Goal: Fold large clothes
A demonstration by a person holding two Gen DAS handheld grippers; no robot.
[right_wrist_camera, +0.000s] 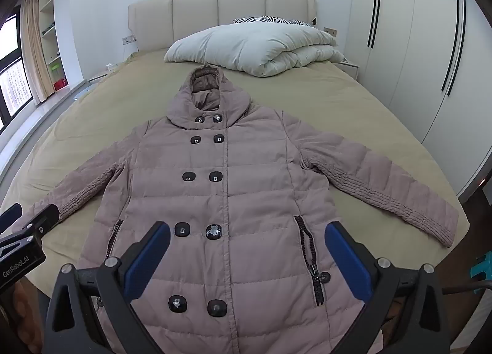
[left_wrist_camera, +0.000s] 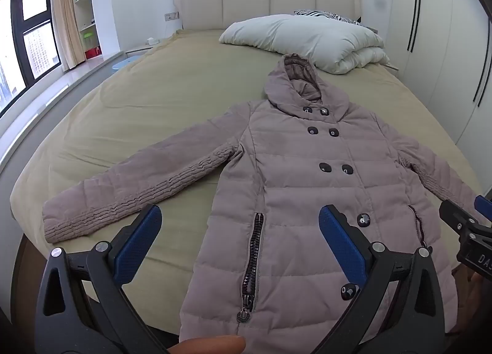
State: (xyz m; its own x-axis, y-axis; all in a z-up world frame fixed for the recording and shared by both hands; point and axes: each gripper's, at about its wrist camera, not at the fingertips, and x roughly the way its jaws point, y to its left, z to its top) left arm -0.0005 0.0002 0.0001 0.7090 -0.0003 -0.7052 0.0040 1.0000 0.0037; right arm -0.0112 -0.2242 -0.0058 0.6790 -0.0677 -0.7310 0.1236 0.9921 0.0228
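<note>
One dusty-pink quilted hooded coat [right_wrist_camera: 227, 200] lies front-up and fully spread on the bed with its tan sheet [left_wrist_camera: 147, 102], hood toward the headboard end and hem at the foot edge, just under both grippers. Its two sleeves reach out toward the left and right edges of the bed. Ten dark buttons show in five pairs down the closed front, and two zipped pockets sit low on the body, one per side.

Both tools hang above the foot edge, tilted steeply downward toward the hem. The left gripper [left_wrist_camera: 240, 243], black with blue pads, has its jaws spread wide and holds nothing; they straddle the left pocket zip without touching cloth. A fingertip [left_wrist_camera: 212, 344] shows at the bottom of the left wrist view. The right gripper [right_wrist_camera: 246, 258] is likewise released, jaws wide and empty above the lower buttons. Each tool appears at the side of the other's view.

One folded white duvet [right_wrist_camera: 255, 46] lies near the headboard end, with one zebra-print pillow [right_wrist_camera: 270, 20] behind it. A beige padded headboard [right_wrist_camera: 221, 13] backs the bed. White wardrobe doors [right_wrist_camera: 399, 46] line the right side; a dark-framed window [left_wrist_camera: 27, 37], a beige curtain [left_wrist_camera: 66, 16] and open shelves [left_wrist_camera: 84, 0] stand on the left.
</note>
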